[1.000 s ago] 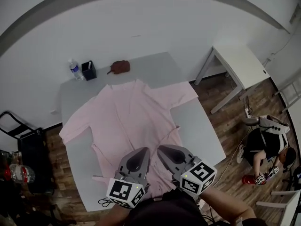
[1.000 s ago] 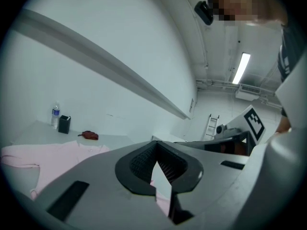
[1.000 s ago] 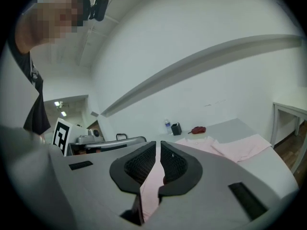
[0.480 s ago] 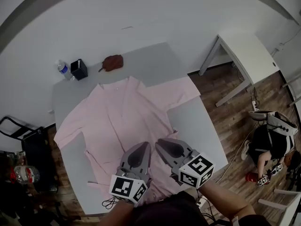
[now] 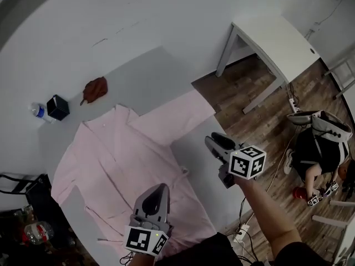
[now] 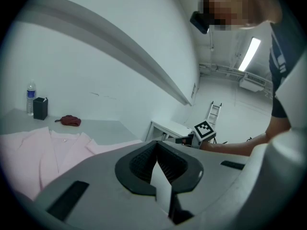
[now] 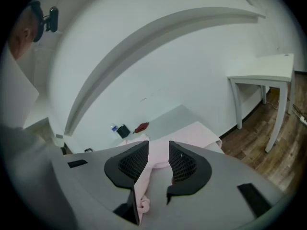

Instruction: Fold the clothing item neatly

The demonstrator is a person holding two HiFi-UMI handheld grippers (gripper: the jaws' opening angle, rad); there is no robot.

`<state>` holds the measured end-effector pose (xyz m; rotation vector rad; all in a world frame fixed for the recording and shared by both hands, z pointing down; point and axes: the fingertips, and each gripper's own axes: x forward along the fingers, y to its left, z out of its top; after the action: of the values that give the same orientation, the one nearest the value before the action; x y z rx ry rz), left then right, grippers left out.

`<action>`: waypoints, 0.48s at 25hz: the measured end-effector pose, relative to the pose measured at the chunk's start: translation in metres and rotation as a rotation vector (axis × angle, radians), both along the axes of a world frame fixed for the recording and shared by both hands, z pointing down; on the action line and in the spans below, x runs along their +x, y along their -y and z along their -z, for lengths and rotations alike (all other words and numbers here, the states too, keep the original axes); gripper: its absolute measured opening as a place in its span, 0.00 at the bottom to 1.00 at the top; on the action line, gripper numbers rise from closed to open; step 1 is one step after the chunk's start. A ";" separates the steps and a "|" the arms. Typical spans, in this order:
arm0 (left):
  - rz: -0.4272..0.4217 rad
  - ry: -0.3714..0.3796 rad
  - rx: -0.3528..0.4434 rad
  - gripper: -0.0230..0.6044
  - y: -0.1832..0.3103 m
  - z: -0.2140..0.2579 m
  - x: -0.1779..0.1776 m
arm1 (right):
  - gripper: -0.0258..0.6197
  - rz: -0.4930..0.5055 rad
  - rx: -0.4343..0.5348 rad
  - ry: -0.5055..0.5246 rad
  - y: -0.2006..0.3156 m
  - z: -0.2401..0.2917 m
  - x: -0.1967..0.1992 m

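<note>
The table is bare along its far edge and down its right side, so a gripper can pass low there. The garment lies flat over the rest. At the far left corner a bottle and a black box stand just beside each other, with a brown pouch near them. To the right, open floor runs to a white side table. A person crouches further right. A black cart stands by the table's left side
</note>
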<state>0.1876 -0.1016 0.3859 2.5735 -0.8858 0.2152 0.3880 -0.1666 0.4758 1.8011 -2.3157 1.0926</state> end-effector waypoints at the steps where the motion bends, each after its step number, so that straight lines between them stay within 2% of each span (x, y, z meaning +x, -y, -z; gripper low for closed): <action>1: -0.005 0.009 -0.004 0.05 0.002 -0.003 0.004 | 0.22 -0.028 -0.024 0.030 0.005 -0.011 0.018; 6: -0.044 0.058 -0.015 0.05 0.005 -0.016 0.025 | 0.31 -0.130 -0.126 0.172 0.039 -0.057 0.086; 12: -0.062 0.093 -0.052 0.05 0.004 -0.033 0.037 | 0.35 -0.279 -0.309 0.509 0.072 -0.115 0.138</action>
<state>0.2250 -0.1052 0.4188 2.5626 -0.8232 0.3738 0.5263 -0.2387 0.5909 1.9290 -1.9690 2.0293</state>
